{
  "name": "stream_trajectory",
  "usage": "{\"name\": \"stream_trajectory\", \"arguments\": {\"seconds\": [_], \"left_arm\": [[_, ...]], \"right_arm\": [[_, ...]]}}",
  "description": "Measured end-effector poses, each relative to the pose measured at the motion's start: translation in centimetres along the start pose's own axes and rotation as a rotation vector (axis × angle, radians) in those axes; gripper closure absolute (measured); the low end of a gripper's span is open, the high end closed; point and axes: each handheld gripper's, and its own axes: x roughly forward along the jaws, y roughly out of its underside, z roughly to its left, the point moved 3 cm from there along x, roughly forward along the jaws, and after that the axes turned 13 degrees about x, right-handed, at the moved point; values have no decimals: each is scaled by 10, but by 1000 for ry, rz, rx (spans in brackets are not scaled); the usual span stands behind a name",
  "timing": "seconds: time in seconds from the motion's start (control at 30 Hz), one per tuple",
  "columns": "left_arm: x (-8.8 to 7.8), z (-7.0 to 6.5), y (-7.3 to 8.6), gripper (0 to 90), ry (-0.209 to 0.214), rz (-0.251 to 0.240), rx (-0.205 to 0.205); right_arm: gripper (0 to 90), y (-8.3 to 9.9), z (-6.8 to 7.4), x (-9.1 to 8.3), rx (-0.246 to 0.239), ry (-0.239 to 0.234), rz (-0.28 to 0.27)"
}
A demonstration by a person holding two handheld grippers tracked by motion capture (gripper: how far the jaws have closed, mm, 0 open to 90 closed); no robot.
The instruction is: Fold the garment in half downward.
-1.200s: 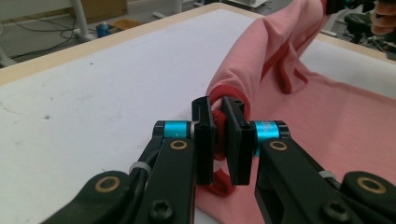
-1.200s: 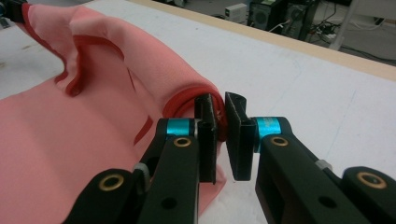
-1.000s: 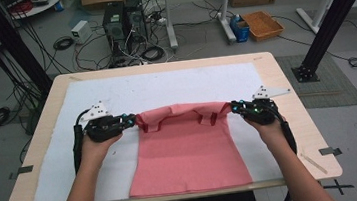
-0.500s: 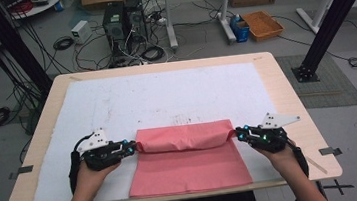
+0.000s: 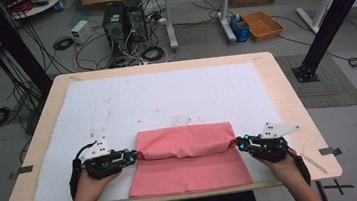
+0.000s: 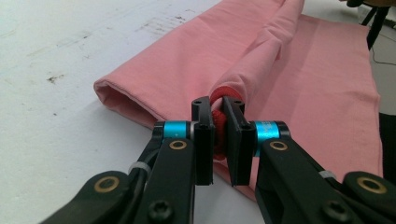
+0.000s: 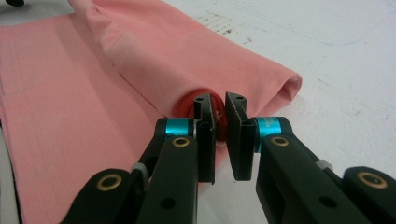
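A pink cloth [image 5: 188,160] lies on the white mat, its far part folded over toward the near edge into a rounded band. My left gripper [image 5: 133,157] is shut on the band's left end, with a bunched red hem pinched between the pads [image 6: 219,135]. At the band's right end my right gripper [image 5: 240,144] is shut on the cloth, red hem squeezed between its pads [image 7: 219,126]. Both grippers rest low, near the mat. The flat lower layer of the cloth [image 6: 327,93] spreads out toward the table's near edge.
The white mat [image 5: 166,97] covers most of the wooden table [image 5: 286,89], with stains near its middle. Beyond the table's far edge stand computer cases [image 5: 123,21], cables and an orange tray [image 5: 263,23]. A black frame post [image 5: 329,19] stands at the right.
Both grippers carried the cloth's far edge toward the near side and down. The raised fold has settled into a low band over the lower layer.
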Motion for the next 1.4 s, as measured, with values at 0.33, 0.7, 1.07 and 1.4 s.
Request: {"name": "stream_trajectory", "arguments": {"seconds": [0.33, 0.7, 1.07, 1.4], "left_arm": [[-12, -3, -3, 457, -50, -25, -57], [2, -6, 6, 405, -28, 80, -118], [9, -11, 2, 788, 13, 104, -67], [-5, -11, -4, 831, 15, 46, -49]], "right_arm": [[505, 6, -2, -13, 90, -8, -25], [520, 15, -1, 2, 116, -30, 92], [829, 14, 2, 6, 73, -29, 121], [842, 5, 7, -6, 53, -23, 82]]}}
